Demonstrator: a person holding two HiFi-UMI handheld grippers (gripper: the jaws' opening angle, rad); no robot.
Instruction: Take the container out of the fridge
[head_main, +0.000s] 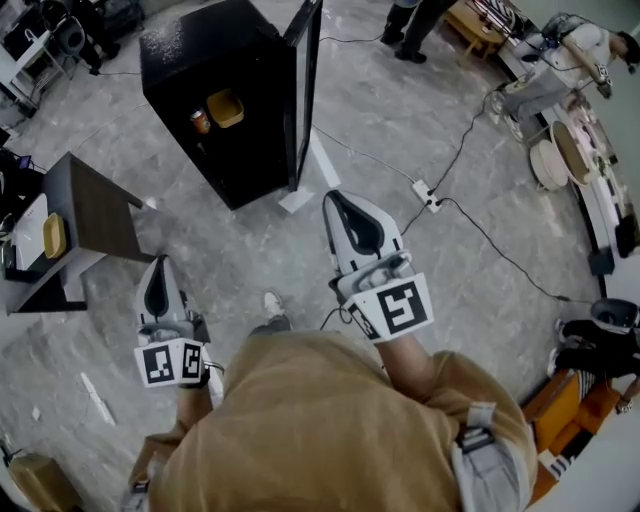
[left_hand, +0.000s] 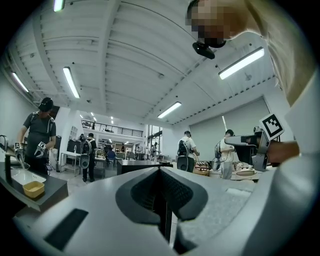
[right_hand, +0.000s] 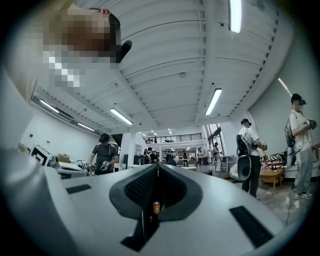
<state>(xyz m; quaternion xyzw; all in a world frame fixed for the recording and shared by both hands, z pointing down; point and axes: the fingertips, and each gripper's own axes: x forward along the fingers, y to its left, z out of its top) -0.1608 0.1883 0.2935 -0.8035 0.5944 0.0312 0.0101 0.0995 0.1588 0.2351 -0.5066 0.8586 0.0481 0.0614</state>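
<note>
Grey floor (head_main: 250, 250) carries a fridge (head_main: 210, 60), door (head_main: 306, 80) open; the container (head_main: 225, 107) sits inside beside a can (head_main: 200, 121). Left gripper (head_main: 158, 268) and right gripper (head_main: 338, 205), well apart from it, are clenched and empty.

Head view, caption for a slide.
Left gripper and right gripper, both shut, face the open fridge holding a yellow container and can.

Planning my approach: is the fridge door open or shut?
Open: the fridge door stands swung out, and the yellow container shows inside.
</note>
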